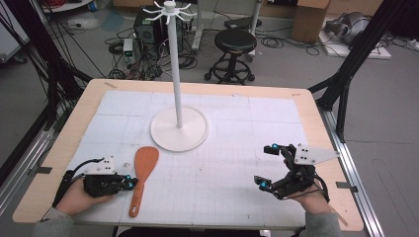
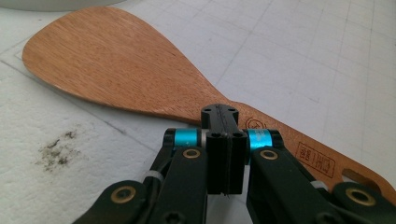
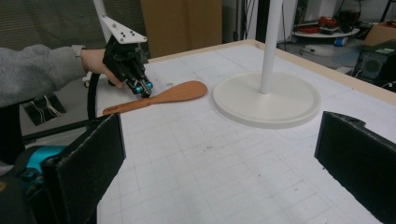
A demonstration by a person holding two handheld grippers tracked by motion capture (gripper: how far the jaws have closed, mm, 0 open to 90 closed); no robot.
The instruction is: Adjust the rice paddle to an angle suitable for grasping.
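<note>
Spatula (image 1: 143,178), wooden, lies flat on the white gridded mat (image 1: 222,187), just in front of the white stand (image 1: 179,129) w/ the round base; blade end sits nearest that base but apart from it, handle runs back toward our side of the table (image 1: 64,148).

Left gripper (image 1: 131,183) is in our left hand (image 1: 79,195), just left of the spatula's handle, well in front-left of the stand. Its jaws are pressed together w/ nothing between them. In the left gripper view the tips (image 2: 224,135) sit low over the neck of the spatula (image 2: 121,65), where blade narrows into handle; can't tell if they touch the wood. A dark smudge (image 2: 58,151) marks the mat beside the blade.

Right gripper (image 1: 269,167) is held in our right hand (image 1: 311,200), well to the right of the stand and far from the spatula. Jaws stand wide apart, nothing in them, hovering above bare mat. From the right gripper view we see across the mat (image 3: 224,158) to the stand base (image 3: 267,99), the spatula (image 3: 161,97) left of it, and the left gripper (image 3: 145,89) w/ tips down at the handle, grey sleeve (image 3: 39,70) behind.
</note>
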